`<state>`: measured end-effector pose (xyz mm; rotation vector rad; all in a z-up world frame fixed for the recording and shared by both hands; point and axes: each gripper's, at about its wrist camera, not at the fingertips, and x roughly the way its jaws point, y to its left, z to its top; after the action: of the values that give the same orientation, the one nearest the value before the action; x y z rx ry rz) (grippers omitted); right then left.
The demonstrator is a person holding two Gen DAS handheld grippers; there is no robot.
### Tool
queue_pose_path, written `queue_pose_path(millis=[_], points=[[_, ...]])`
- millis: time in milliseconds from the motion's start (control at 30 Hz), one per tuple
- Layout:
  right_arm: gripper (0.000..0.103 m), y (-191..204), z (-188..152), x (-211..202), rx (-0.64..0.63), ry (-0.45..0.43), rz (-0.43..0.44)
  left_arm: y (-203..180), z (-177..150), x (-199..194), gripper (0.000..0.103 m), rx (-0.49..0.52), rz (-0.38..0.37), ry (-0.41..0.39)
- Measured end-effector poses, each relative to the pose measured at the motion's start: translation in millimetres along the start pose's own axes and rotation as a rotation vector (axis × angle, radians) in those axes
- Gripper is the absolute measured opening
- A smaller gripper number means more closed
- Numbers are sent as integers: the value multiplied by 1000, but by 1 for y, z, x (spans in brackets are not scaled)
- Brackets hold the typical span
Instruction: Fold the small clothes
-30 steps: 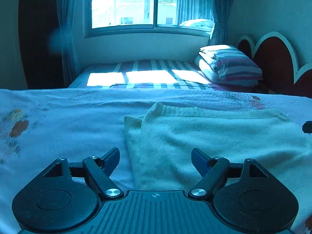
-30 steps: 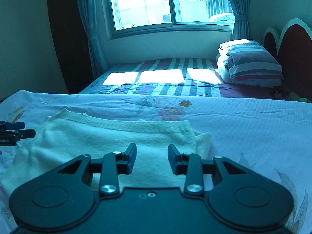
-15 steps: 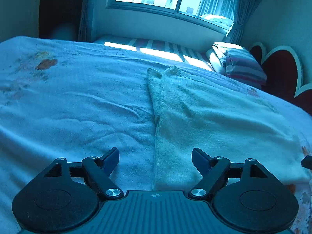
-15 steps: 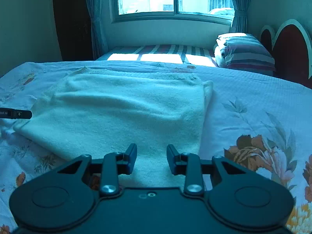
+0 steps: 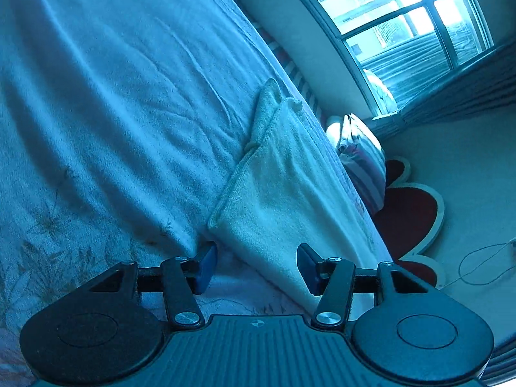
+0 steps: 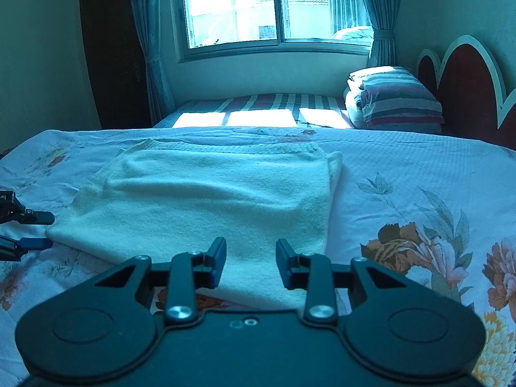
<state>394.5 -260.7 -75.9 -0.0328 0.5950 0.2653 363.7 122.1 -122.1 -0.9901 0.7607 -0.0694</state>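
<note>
— Since the bed (image 6: 419,167) takes up most of the view, where's the garment on it?

— The pale knit garment (image 6: 209,193) lies flat on the flowered sheet, long axis running left to right, already doubled, I think.

— Which hand-held gripper is nearer?

— The left hand-held gripper (image 5: 254,269), jaws wide apart and empty, straddles the near left corner. The right hand-held gripper (image 6: 251,266) is parted too, holding nothing, at the near edge.
</note>
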Motion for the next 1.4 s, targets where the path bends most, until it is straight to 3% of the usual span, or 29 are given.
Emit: queue_pose_path(millis=[167,333,433,500,533,600,700,900,1033,1267,1400], points=[[34,9,-4,2,29,8,25,5,-9,12,55,-54,-18,-29],[33,17,-3,16,94,18,70,-6,-4,39,55,-40,-23,-60],[22,18,6,32,148,25,111,-13,-6,48,54,-7,-20,-101],[14,21,16,49,148,27,125,-17,-4,53,32,7,1,-107],[13,22,21,57,153,26,132,-17,-2,57,6,6,11,-97],[10,24,31,75,169,30,149,-13,2,57,7,-22,3,-103],[9,31,41,92,169,30,165,-18,-1,49,7,40,-6,-129],[9,41,49,118,168,48,203,-10,-4,35,7,41,-13,-160],[4,43,40,148,161,148,174,0,-4,35,7,13,-17,-143],[4,38,37,135,178,113,189,-4,9,52,7,-1,2,-140],[3,35,34,140,188,116,198,-26,11,50,7,73,14,-179]])
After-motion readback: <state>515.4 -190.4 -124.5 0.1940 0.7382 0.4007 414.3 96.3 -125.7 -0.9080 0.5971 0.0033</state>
